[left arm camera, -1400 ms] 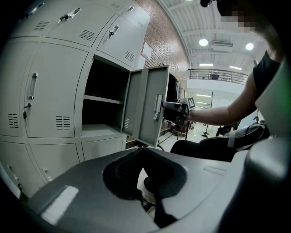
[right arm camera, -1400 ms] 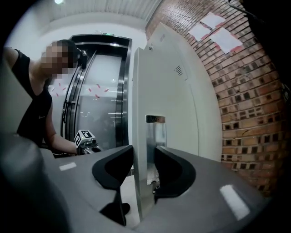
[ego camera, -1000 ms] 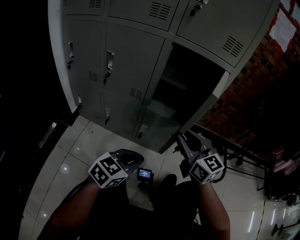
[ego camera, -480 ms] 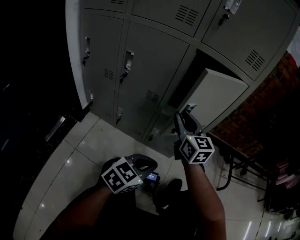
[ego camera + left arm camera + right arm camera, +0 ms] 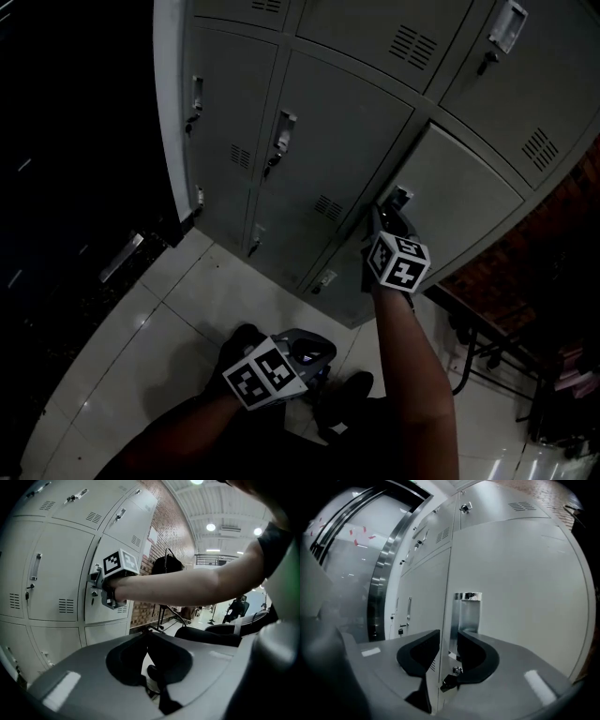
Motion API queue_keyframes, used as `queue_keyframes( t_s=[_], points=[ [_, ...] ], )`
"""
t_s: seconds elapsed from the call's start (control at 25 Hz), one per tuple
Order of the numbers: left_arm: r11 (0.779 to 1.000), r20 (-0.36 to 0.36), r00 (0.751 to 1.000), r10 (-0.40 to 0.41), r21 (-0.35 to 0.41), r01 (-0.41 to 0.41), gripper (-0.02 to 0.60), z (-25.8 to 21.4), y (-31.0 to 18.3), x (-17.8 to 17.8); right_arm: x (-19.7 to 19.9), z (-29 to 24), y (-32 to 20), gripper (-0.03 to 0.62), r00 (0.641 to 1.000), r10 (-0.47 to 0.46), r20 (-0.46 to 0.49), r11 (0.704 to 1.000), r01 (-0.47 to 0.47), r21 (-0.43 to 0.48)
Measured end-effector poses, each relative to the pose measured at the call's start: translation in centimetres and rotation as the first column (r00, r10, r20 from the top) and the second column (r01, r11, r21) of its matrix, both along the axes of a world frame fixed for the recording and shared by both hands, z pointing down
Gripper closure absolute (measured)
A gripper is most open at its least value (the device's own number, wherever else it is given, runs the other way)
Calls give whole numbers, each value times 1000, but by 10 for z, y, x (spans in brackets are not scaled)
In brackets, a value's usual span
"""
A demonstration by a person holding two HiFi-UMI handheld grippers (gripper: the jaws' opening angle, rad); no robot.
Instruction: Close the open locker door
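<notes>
The grey locker door (image 5: 464,202) stands almost flush with the locker bank, a thin seam left at its latch side. My right gripper (image 5: 384,217) is stretched out against that edge, beside the metal handle plate (image 5: 400,198). In the right gripper view the jaws of my right gripper (image 5: 448,637) stand apart, with the door seam and the handle plate (image 5: 468,613) seen between them and nothing clamped. My left gripper (image 5: 317,352) hangs low near my body over the floor. Seen in its own view, the left gripper (image 5: 147,633) has its tips together and is empty.
Closed lockers (image 5: 323,141) with padlocked handles fill the bank to the left. A brick wall (image 5: 553,234) and black metal stand legs (image 5: 478,347) lie to the right. Glossy floor tiles (image 5: 159,319) run in front, and a dark glass front (image 5: 66,141) is on the left.
The locker door has swung from wide open to nearly closed. My right gripper went up and forward with it to the latch edge. The left gripper stayed low.
</notes>
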State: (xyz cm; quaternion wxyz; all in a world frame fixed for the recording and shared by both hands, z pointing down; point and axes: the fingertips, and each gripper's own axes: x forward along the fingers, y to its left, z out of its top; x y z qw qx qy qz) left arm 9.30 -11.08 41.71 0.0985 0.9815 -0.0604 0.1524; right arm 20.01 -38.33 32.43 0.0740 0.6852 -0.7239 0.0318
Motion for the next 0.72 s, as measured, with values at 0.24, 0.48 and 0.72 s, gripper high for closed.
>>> queue_keyframes(
  t_s=[0.24, 0.48, 0.72],
  points=[
    [1000, -15, 1000, -4, -7, 3, 569, -2, -2, -5, 15, 6, -22, 471, 999, 51, 5, 999, -51, -20],
    [1000, -14, 1000, -6, -3, 6, 569, -1, -3, -7, 12, 11, -24, 451, 1000, 1, 20, 1000, 0, -29],
    [1000, -14, 1000, -5, 0, 5, 569, 0, -4, -8, 3, 8, -1, 455, 998, -61, -11, 998, 61, -13]
  ],
)
